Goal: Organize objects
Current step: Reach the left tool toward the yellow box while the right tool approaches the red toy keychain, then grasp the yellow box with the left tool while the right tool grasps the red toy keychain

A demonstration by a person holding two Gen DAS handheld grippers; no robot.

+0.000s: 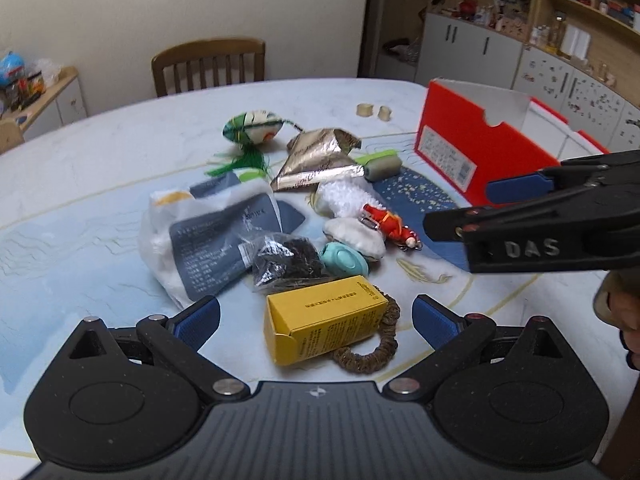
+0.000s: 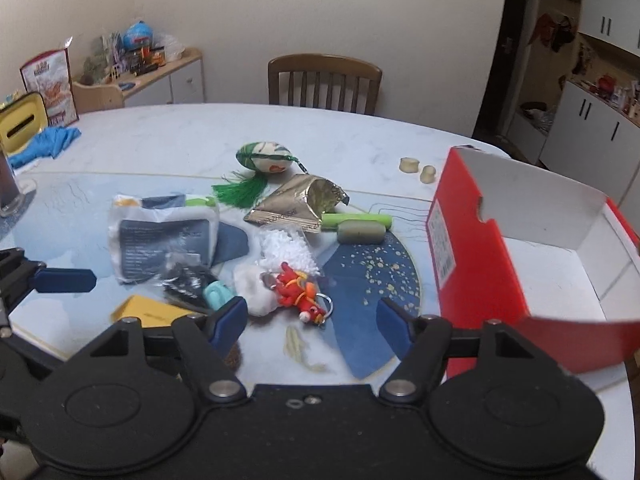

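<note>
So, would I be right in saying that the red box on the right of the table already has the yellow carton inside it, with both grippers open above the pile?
Not quite: the red box holds nothing visible, as the right wrist view shows. The yellow carton lies on the table between the open left gripper's fingers. The right gripper is open too.
</note>
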